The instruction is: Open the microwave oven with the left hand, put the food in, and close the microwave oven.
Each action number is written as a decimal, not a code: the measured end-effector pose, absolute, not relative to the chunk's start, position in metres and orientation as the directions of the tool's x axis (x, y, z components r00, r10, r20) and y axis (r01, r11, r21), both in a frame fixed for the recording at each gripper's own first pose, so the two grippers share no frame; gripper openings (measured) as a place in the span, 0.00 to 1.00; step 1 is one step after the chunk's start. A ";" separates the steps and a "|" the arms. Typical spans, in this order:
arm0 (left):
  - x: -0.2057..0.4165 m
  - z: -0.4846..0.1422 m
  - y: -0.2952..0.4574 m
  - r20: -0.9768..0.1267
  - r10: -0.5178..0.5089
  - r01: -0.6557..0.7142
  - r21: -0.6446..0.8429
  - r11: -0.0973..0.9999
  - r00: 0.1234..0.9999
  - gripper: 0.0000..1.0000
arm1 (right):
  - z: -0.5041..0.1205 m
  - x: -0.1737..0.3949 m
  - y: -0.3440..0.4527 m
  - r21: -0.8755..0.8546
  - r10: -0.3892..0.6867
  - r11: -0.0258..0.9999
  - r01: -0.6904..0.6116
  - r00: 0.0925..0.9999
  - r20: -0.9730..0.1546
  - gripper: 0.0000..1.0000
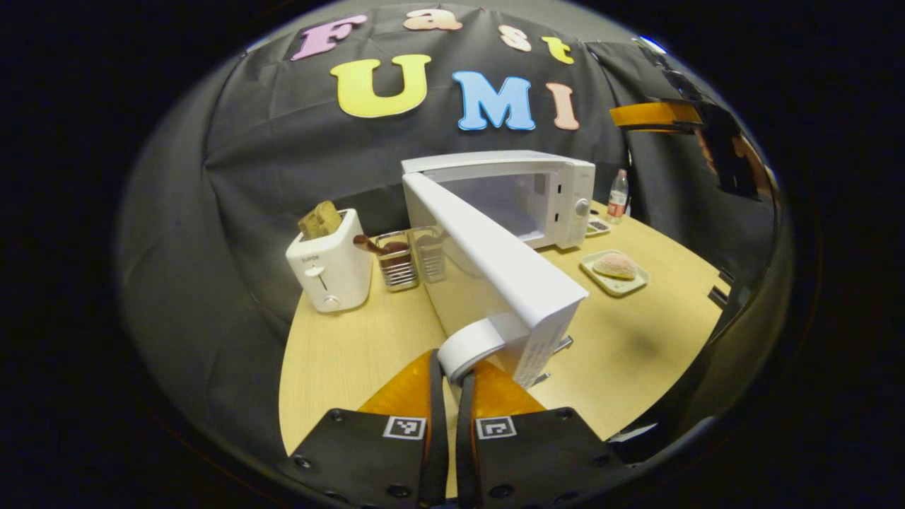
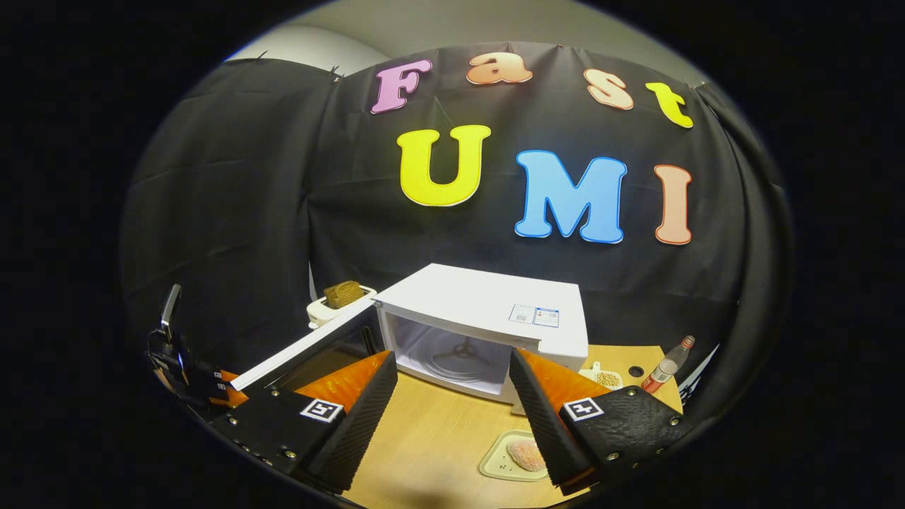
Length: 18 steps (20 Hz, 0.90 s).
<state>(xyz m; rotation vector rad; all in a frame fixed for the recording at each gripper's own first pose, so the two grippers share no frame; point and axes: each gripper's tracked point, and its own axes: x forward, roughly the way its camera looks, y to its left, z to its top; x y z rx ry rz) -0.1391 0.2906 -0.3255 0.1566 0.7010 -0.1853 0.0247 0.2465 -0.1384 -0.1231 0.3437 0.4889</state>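
Left tongs (image 1: pixel 452 385) pinch the door handle (image 1: pixel 470 346), apparently on both sides, holding the microwave door (image 1: pixel 495 254) wide. Right tongs (image 2: pixel 452 417) gape above the food (image 2: pixel 527 454), at five o'clock on the bench (image 2: pixel 431 438), ready to lift it.

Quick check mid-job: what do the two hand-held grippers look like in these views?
Each hand-held gripper, left and right, has two wedge-shaped fingers on black bolted blocks, and each block carries a small square black-and-white marker. The right one's inner finger faces are ribbed. No cables or sleeves are clearly visible.
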 end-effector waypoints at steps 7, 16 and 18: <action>-0.138 -0.323 0.295 -0.683 -0.094 0.222 0.102 0.970 0.725 0.13 | -0.137 0.027 0.242 -0.026 0.459 0.866 -0.499 0.814 -0.355 0.98; -0.183 -0.289 0.323 -0.644 0.080 0.025 0.153 0.988 0.761 0.96 | -0.144 0.044 0.213 0.002 0.486 0.853 -0.522 0.792 -0.369 0.98; -0.190 -0.272 0.316 -0.618 0.120 -0.031 0.152 0.988 0.777 0.96 | -0.152 0.049 0.202 0.004 0.509 0.836 -0.549 0.772 -0.380 0.98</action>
